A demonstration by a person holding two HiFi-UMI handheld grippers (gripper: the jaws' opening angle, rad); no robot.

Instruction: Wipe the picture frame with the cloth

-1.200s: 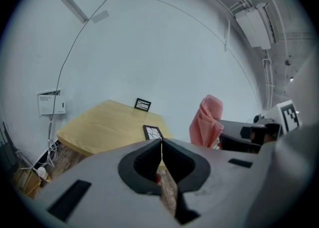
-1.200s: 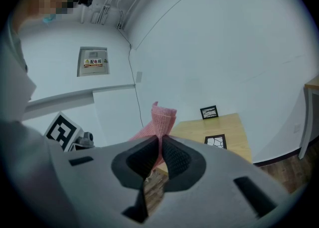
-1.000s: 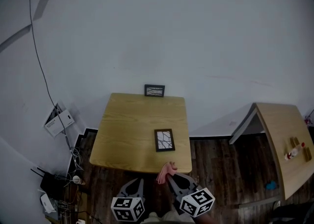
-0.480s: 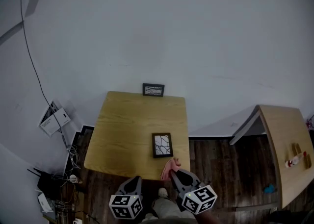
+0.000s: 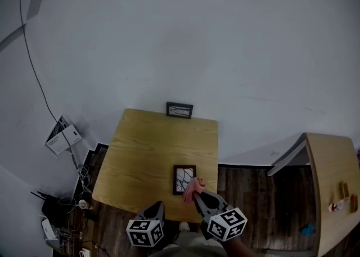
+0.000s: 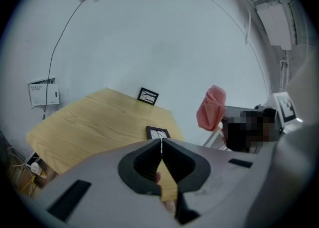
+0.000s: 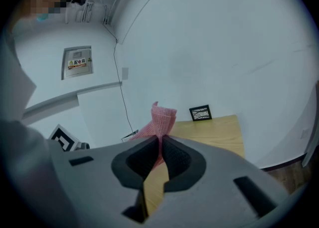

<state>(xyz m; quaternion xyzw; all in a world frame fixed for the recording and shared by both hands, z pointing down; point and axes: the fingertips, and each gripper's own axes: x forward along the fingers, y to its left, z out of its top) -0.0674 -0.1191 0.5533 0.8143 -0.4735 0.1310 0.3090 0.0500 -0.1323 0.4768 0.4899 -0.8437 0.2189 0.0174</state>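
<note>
A dark picture frame (image 5: 184,179) lies flat near the front edge of the wooden table (image 5: 146,154). A second small frame (image 5: 179,109) stands at the table's back edge against the wall. My right gripper (image 5: 198,194) is shut on a pink cloth (image 5: 191,189), which sticks up just right of the flat frame. In the right gripper view the cloth (image 7: 160,119) rises from the closed jaws of the right gripper (image 7: 160,139). My left gripper (image 5: 159,208) hangs at the table's front edge, shut and empty. The left gripper view shows the flat frame (image 6: 158,132) just past the left gripper (image 6: 161,142).
Another wooden table (image 5: 334,194) with small items stands at the right. Cables and boxes (image 5: 62,211) clutter the floor at the left, below a white leaflet (image 5: 59,138) on the wall. Dark wood floor lies between the tables.
Both grippers have moved forward to the table's front edge. The pink cloth has come from short of the table to right beside the flat frame.
</note>
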